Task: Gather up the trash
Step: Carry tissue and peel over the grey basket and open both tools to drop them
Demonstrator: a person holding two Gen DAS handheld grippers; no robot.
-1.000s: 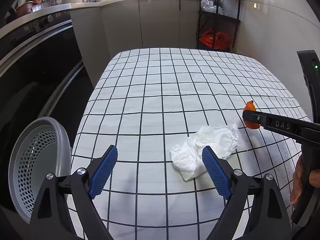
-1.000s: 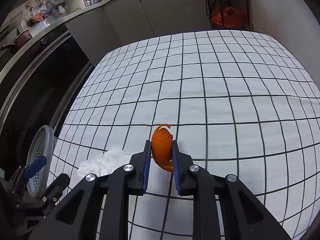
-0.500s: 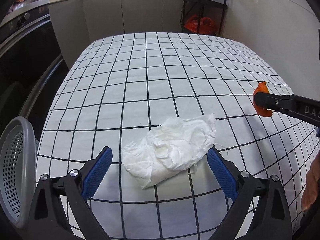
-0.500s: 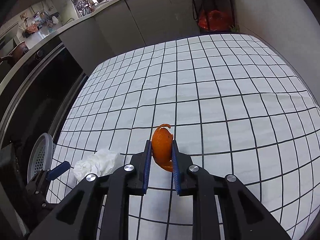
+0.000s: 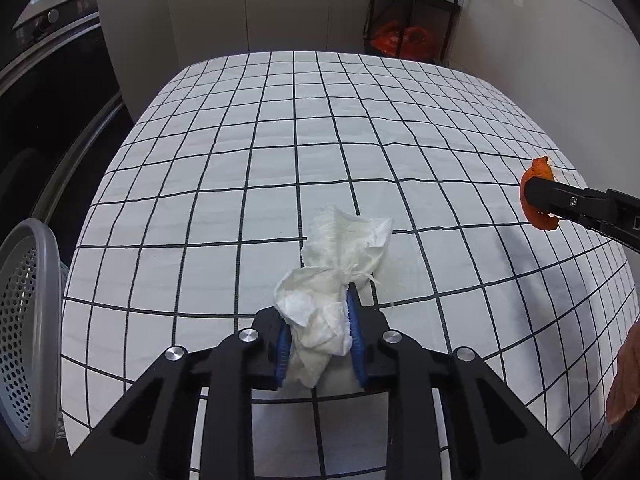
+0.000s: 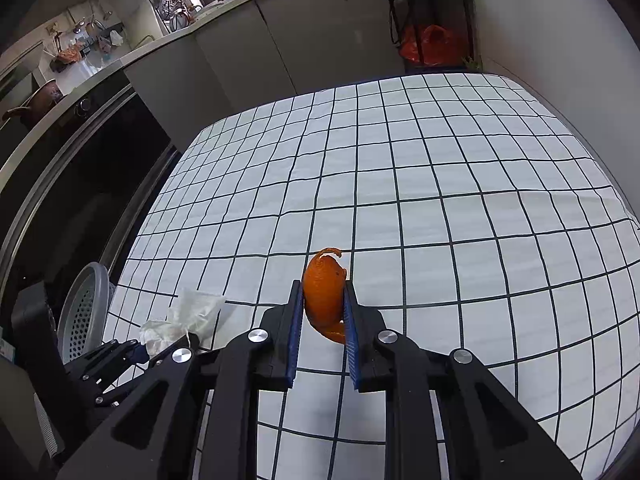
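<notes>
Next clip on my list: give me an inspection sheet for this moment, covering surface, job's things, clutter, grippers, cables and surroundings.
Surface: table under a white cloth with a black grid.
Job's things: crumpled tissue and orange peel, each held in a gripper; grey perforated bin at the table's left edge.
Clutter: nothing seen on the cloth.
Grippers: left gripper shut on the tissue; right gripper shut on the peel.
Cables: nothing seen.
Surroundings: kitchen cabinets, dark oven front, black shelf with an orange bag.
</notes>
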